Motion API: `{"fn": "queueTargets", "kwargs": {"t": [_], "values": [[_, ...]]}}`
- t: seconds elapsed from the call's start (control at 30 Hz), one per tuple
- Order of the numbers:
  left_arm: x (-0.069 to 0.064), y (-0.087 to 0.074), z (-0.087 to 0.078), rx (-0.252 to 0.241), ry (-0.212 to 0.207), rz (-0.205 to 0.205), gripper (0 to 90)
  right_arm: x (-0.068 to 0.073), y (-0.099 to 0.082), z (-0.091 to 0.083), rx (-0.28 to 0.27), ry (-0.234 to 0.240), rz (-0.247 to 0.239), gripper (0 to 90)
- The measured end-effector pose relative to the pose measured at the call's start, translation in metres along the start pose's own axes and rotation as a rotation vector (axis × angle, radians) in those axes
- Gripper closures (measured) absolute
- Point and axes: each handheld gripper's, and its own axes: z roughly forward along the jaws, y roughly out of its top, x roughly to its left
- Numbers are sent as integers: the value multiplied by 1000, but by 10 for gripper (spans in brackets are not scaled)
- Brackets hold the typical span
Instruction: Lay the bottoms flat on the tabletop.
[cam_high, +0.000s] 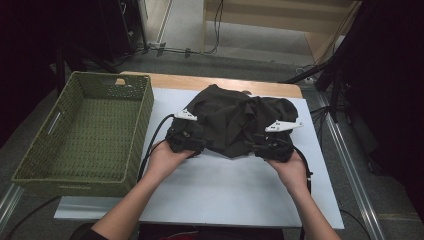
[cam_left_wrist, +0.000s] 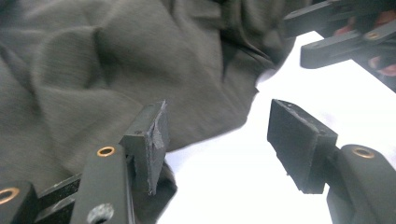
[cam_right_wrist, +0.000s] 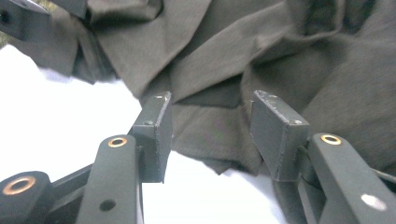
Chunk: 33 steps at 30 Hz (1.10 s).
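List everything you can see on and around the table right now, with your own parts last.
garment: one, dark olive-brown, crumpled at the middle of the mat's far half.
mat: one, white, covering most of the table.
table: one, wooden, edge showing beyond the mat.
basket: one, green woven, left of the mat.
left tongs: one, black, open at the garment's near left edge.
right tongs: one, black, open at the garment's near right edge.
hands: two, holding the tongs.
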Motion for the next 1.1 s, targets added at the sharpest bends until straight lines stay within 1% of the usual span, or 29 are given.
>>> {"fn": "queueTargets", "kwargs": {"t": [0.1,0.13,0.17,0.23,0.27,0.33,0.4,0.53,0.57,0.6,0.63,0.73,0.77,0.83,0.9,0.97,1.0,1.07,1.1], "values": [[-6,-5,0,-2,-4,16,393,3,-10,6,9,4,-2,469],[-8,-6,1,0,-6,18,393,3,-13,8,15,-5,-5,460],[-9,-8,1,6,-10,25,394,2,-16,10,21,-25,-17,449],[-11,-11,3,5,-12,28,394,-1,-21,12,35,-38,-2,444],[-11,-13,4,4,-11,33,394,-4,-23,11,35,-41,12,443],[-10,-14,5,5,-9,37,393,-12,-28,6,31,-68,31,431],[-8,-15,7,7,-12,29,394,-21,-33,0,17,-83,62,414],[-7,-16,8,-14,-5,20,394,-39,-43,-13,-9,-128,113,406],[-7,-17,9,-21,-11,14,393,-42,-45,-15,-17,-137,118,383],[-8,-18,12,-21,-19,9,394,-45,-47,-16,-19,-144,129,379],[-10,-18,15,-15,-22,11,394,-47,-48,-17,-11,-139,139,379],[-20,-17,26,2,-26,48,394,-48,-53,-17,0,-166,130,375],[-23,-16,30,10,-23,59,395,-49,-54,-17,4,-176,127,361],[-29,-16,40,15,-34,71,394,-53,-58,-16,15,-191,134,339],[-33,-15,51,33,-29,96,395,-58,-61,-16,22,-215,144,310],[-36,-14,61,43,-28,108,394,-64,-66,-17,32,-246,151,298],[-38,-13,66,43,-27,115,395,-68,-68,-17,32,-258,163,298],[-40,-11,75,42,-17,129,394,-76,-72,-16,28,-262,194,298],[-41,-9,80,45,-23,131,395,-79,-73,-14,26,-269,205,299]]}}
